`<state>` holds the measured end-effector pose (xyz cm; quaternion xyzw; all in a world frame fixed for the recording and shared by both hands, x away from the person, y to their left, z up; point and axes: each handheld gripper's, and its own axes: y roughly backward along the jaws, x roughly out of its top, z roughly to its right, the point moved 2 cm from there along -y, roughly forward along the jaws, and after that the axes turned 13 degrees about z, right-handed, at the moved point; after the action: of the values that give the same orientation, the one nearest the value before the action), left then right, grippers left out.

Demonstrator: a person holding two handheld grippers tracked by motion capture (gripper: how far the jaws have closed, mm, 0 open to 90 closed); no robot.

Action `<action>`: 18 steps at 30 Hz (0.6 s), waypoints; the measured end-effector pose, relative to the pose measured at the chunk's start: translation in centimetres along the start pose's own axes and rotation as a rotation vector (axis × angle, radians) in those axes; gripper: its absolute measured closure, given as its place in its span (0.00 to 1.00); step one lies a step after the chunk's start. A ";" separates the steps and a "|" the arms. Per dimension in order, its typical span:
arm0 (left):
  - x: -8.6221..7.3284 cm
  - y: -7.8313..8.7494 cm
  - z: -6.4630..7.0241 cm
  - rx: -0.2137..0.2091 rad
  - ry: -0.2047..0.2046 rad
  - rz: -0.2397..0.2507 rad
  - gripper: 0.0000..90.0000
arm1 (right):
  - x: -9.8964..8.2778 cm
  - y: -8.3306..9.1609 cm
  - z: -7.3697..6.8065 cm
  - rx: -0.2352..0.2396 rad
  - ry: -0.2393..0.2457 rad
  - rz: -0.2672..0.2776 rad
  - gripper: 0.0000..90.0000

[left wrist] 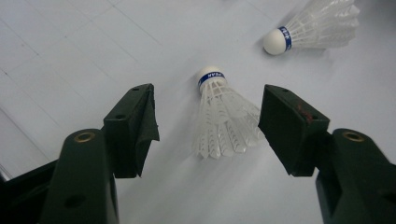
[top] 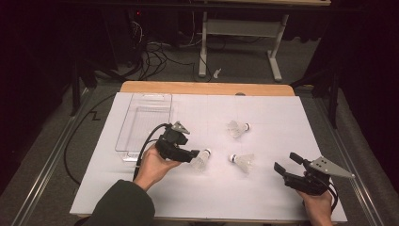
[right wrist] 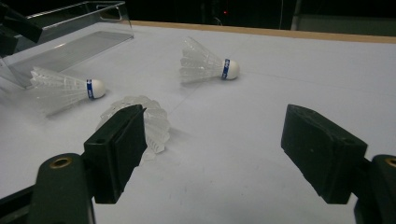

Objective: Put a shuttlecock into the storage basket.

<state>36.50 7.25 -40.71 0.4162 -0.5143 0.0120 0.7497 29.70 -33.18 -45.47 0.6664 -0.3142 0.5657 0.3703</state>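
Lying at mid-frame on the white table [top: 263, 188], the nearest shuttlecock [top: 201, 160] sits between your left gripper's [top: 194, 156] spread, untouching jaws, while your right gripper [top: 285, 165], lower right, gapes empty.

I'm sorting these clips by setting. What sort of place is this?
Probably a lab or recording workspace, not a home: a white-covered table set for the job, loose cables on the floor behind it, and a bare metal stand against dark surroundings.

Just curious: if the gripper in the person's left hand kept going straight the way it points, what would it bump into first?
Probably the nearest shuttlecock, lying between the open jaws of the left gripper, feathers toward it.
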 end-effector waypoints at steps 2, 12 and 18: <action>-0.1 0.0 0.0 0.003 -0.002 -0.008 0.41 | 0.0 0.0 0.0 0.000 -0.001 -0.001 0.25; -0.3 -0.1 -0.1 -0.007 -0.013 -0.060 0.42 | 0.0 0.0 -0.1 -0.003 0.002 -0.001 0.25; -0.5 -0.2 -0.2 0.002 -0.025 -0.079 0.43 | 0.0 0.0 -0.1 -0.002 0.002 -0.001 0.25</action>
<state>36.53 7.42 -41.28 0.4372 -0.5067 -0.0224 0.7427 29.67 -33.10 -45.47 0.6656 -0.3141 0.5657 0.3718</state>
